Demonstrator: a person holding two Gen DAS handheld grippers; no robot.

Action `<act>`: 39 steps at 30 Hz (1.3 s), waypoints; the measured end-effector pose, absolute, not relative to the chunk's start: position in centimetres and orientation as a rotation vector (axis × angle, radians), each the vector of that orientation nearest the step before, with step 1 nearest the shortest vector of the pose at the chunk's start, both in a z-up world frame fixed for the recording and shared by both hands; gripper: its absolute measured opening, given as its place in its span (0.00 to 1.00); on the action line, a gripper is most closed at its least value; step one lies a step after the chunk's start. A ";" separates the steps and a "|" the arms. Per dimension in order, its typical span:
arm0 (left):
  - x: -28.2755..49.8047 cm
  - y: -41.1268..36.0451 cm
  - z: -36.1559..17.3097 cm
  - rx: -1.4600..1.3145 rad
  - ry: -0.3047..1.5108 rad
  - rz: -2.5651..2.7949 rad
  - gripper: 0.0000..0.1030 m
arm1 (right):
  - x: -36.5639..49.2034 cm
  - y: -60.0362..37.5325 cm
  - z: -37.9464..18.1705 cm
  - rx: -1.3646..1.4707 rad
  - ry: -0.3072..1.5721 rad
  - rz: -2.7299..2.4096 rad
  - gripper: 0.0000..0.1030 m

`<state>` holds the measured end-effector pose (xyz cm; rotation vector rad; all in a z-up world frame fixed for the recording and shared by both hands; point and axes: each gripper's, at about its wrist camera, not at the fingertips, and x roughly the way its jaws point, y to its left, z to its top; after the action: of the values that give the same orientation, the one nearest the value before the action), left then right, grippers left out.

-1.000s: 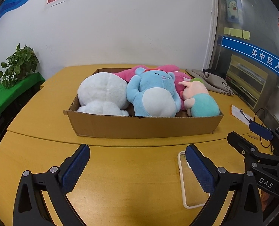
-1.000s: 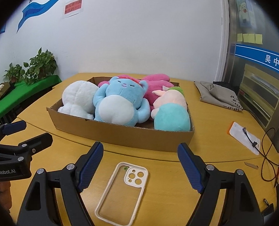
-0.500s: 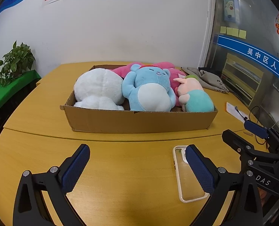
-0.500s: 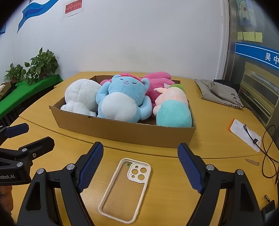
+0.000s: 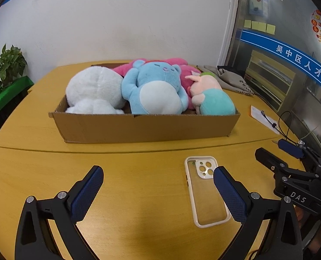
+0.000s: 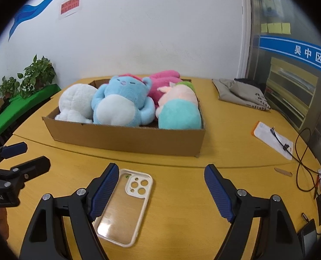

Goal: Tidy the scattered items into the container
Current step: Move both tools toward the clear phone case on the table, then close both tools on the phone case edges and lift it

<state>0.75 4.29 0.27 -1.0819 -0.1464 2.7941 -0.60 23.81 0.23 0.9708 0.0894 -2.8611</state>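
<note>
Here, both my tongs wide open and empty, phone case (image 6: 125, 205) under my right tongs (image 6: 161, 191), box (image 6: 125, 138) of soft toys ahead, left tongs (image 5: 158, 191) beside.

Left gripper (image 5: 158, 191): black angular arms, dark blue textured pads, silver screw heads along arms. Right gripper (image 6: 161, 189): same black frame, blue ribbed pads, silver screws. White "DAS" lettering on its body, at 3 o'clock in left view.

an office: blue service sign (image 5: 301, 62), sticky notes (image 6: 275, 27) (yellow), wooden table (image 5: 138, 186).
</note>
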 end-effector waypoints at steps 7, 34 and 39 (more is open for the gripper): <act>-0.1 6.5 -2.3 -1.179 -0.113 2.679 1.00 | -1.1 24.6 -3.6 1.144 0.109 -2.765 0.79; -1.1 8.8 -6.1 -1.348 -0.111 2.510 0.05 | -5.0 21.7 -6.9 1.214 0.005 -2.627 0.09; -2.0 7.2 1.1 -1.142 -0.090 2.604 0.06 | -5.4 20.2 0.7 0.967 0.030 -2.696 0.09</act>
<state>-1.97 7.23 1.07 -1.1417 -0.0899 2.6044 -5.41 20.23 0.71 0.9670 0.0302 -2.6963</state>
